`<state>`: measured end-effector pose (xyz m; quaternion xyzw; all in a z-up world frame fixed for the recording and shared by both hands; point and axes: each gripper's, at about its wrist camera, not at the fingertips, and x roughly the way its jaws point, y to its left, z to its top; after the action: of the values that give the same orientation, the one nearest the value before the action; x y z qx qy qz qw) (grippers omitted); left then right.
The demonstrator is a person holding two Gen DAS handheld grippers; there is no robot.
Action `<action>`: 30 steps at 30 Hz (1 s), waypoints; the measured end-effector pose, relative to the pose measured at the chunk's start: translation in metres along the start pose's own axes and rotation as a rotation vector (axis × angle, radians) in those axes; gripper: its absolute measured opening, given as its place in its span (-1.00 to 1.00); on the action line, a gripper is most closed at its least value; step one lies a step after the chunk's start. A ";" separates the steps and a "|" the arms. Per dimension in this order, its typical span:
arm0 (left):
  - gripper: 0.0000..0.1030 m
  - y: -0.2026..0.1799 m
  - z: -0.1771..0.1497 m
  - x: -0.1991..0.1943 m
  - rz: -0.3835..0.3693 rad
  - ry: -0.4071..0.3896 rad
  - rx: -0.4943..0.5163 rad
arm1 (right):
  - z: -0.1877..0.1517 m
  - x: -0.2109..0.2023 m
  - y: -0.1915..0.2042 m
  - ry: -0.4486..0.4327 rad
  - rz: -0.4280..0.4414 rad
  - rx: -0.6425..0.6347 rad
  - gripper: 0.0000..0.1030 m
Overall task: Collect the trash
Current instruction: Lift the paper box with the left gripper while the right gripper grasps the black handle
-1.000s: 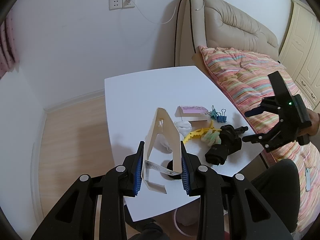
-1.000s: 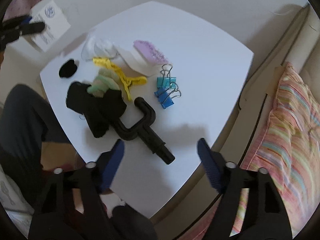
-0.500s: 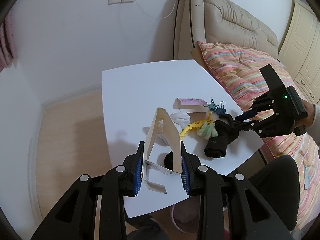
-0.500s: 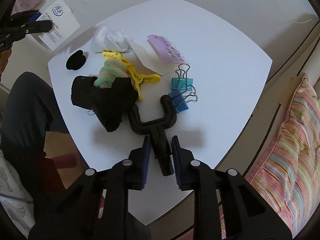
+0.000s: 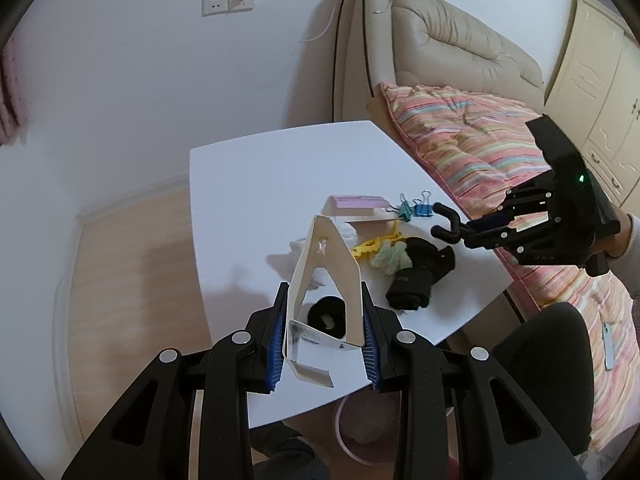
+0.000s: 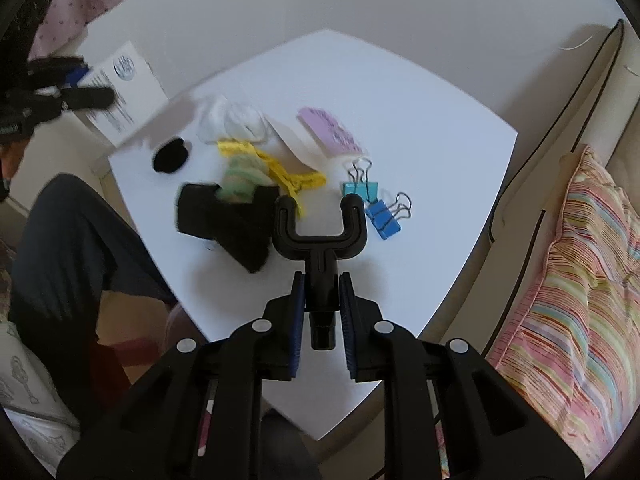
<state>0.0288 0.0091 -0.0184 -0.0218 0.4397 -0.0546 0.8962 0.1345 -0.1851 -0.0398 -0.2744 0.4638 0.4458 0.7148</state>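
My left gripper (image 5: 324, 300) is shut on a white folded card package (image 5: 340, 264), held over the near part of the white table (image 5: 248, 184). My right gripper (image 6: 322, 284) has its jaws closing, pads pressed on the stem of a black U-shaped holder (image 6: 320, 236), which hangs just above the table. The left wrist view shows that right gripper (image 5: 476, 232) with the holder (image 5: 444, 224) at the table's right edge. On the table lie a black cloth (image 6: 224, 220), a green fuzzy band (image 6: 240, 184), a yellow clip (image 6: 280, 168), white tissue (image 6: 232, 120), a pink pad (image 6: 328, 128), a black round piece (image 6: 170, 156).
Two binder clips, teal (image 6: 360, 188) and blue (image 6: 384, 216), lie beside the holder. A pink bin (image 5: 360, 424) stands under the table's near edge. A bed with a striped quilt (image 5: 480, 140) borders the table on the right. A person's dark-clad leg (image 6: 60, 248) is close by.
My right gripper came down from open, closed on the black holder's stem and lifted it off the table. The left gripper kept its hold on the card package and barely moved.
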 end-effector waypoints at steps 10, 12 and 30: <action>-0.39 -0.020 -0.015 -0.017 -0.038 0.003 0.038 | -0.014 -0.044 0.039 -0.109 0.009 0.038 -0.68; -0.39 -0.025 -0.021 -0.020 -0.045 0.003 0.044 | -0.018 -0.051 0.046 -0.129 0.008 0.047 -0.68; -0.39 -0.040 -0.066 -0.034 -0.057 0.003 0.024 | -0.074 -0.043 0.116 -0.118 0.073 0.057 -0.68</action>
<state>-0.0473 -0.0264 -0.0283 -0.0235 0.4397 -0.0855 0.8938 -0.0074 -0.2083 -0.0291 -0.2101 0.4430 0.4737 0.7315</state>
